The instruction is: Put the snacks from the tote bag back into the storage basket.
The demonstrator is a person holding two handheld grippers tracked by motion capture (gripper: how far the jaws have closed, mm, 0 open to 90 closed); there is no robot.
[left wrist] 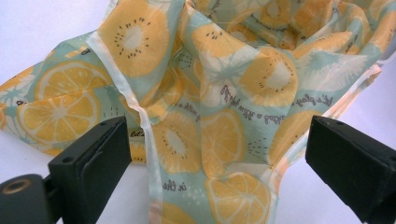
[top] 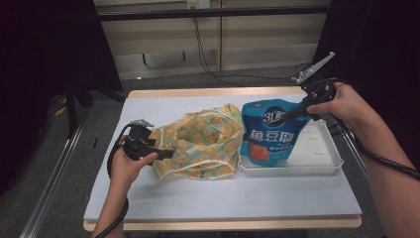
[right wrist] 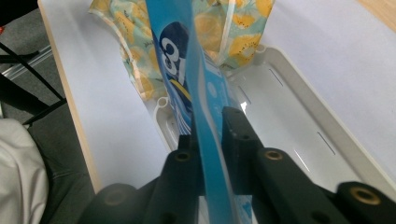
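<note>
A blue snack pouch [top: 267, 134] stands upright at the left end of a white tray [top: 322, 161]. My right gripper [top: 287, 117] is shut on the pouch's top edge; in the right gripper view the blue pouch [right wrist: 187, 56] runs edge-on between the two jaws of the gripper [right wrist: 211, 128]. A fabric bag with an orange-slice print [top: 203, 141] lies crumpled left of the tray, its mouth touching the pouch. My left gripper [top: 165, 153] rests at the bag's left edge. It stands open, its jaws wide on either side of the bag's cloth [left wrist: 224, 93] without pressing it.
The tray [right wrist: 299, 107] lies on a white-topped table [top: 223, 193] with a wooden rim. A black cable [top: 208, 54] runs across the floor behind. Dark curtains hang at both sides. Bare tabletop stretches in front of the bag and tray.
</note>
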